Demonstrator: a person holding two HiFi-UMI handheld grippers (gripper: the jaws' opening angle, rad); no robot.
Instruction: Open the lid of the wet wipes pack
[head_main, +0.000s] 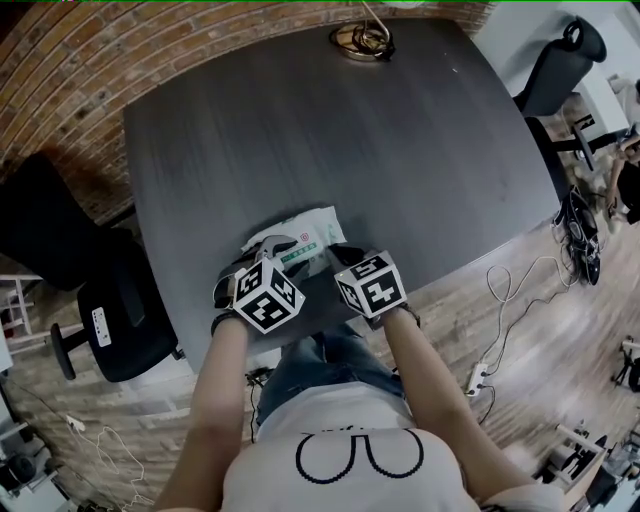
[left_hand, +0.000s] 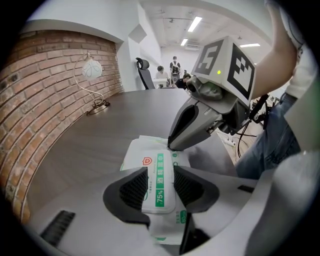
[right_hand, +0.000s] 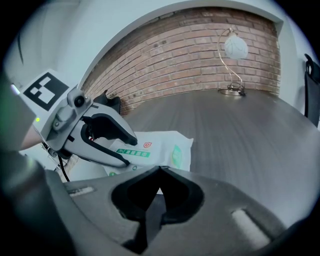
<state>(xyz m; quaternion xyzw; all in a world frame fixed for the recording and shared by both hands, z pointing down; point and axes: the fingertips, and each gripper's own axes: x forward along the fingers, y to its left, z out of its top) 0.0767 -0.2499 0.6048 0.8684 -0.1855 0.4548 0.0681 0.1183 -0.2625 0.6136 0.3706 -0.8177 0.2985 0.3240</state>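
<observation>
one wet wipes pack (head_main: 310, 232) at the near edge of the dark worktop (head_main: 300, 130), two tongs at it
left tongs (left_hand: 159, 184) closed narrowly on the pack's lid (left_hand: 160, 197), the flap pinched between the pads. right tongs (right_hand: 160, 169) fully closed and empty, its tip at the pack beside the lid, covering part of it. one desk lamp (head_main: 362, 40) stands well apart at the far edge. a black office chair (head_main: 115, 315) sits beyond the left edge.
</observation>
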